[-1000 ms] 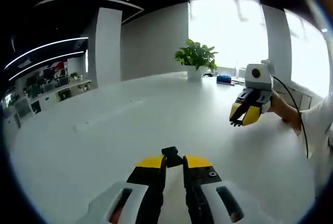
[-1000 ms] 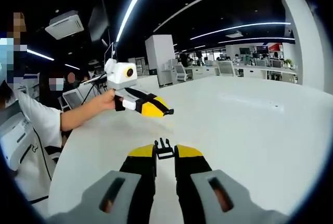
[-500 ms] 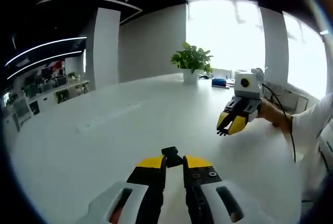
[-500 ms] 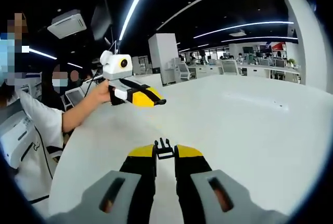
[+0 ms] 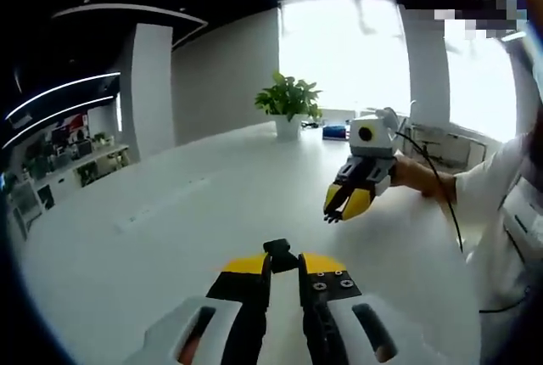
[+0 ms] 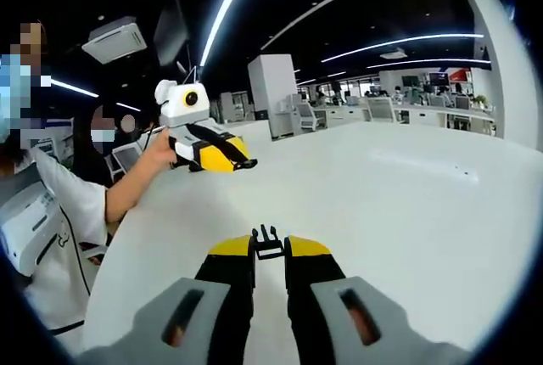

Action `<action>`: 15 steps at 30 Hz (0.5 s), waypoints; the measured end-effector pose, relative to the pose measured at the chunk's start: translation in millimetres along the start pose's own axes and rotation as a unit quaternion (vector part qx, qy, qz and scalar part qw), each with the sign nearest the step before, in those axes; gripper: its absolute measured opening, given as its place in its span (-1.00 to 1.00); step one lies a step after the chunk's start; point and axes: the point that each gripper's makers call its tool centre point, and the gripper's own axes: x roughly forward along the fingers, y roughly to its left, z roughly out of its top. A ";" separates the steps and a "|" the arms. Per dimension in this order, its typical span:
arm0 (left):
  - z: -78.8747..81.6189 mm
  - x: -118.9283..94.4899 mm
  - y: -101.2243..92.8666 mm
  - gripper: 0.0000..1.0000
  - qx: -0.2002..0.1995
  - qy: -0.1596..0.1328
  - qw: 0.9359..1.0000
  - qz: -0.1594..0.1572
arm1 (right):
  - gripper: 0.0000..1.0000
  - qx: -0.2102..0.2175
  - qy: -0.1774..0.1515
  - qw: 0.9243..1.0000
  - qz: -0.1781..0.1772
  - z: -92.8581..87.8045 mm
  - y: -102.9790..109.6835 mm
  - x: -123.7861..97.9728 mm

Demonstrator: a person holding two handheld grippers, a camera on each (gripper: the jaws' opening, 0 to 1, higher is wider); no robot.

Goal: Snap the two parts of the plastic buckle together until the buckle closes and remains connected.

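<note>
Buckle halves sit one in each gripper, both held up in the air above the white bench (image 6: 407,212). In the left gripper view, the left gripper (image 5: 283,265) has its yellow-tipped fingers (image 5: 246,265) pressed close on a small black socket piece (image 5: 279,252), which pokes out forward past the tips. In the right gripper view, the right gripper (image 6: 269,248) pinches the black pronged piece (image 6: 267,242) the same way, with its little prongs pointing forward, away from the camera. The two pieces are well apart. Seen from the left gripper, the right gripper (image 5: 346,201) hangs ahead and off to the right, tilted down and toward the left one, with a hand (image 5: 407,171) behind it. Seen from the right gripper, the left gripper (image 6: 216,154) is up and to the left, lying almost flat, with its tip pointing to the right. So the two tips point partly toward each other, but they are not in one straight line yet. I think the next step needs the hands to turn until the prongs face the socket mouth straight on, then come together. If they meet at a slant, the prongs could miss the hole or slip in the fingers.
</note>
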 end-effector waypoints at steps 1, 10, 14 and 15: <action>-0.5 -0.1 -0.8 -0.76 0.001 -0.002 1.000 -0.001 | -0.76 0.000 0.000 1.000 0.001 0.3 0.4 0.3; -11.2 1.5 -6.9 -0.76 0.001 -0.011 1.000 -0.019 | -0.76 -0.007 0.012 1.000 0.004 -5.0 1.5 5.1; -22.2 6.3 -11.0 -0.77 0.005 0.004 0.999 -0.037 | -0.76 -0.013 0.022 1.000 0.007 -9.7 4.6 7.4; -24.2 7.3 -11.4 -0.76 0.006 0.007 0.999 -0.039 | -0.76 -0.014 0.024 1.000 0.008 -10.8 5.7 7.9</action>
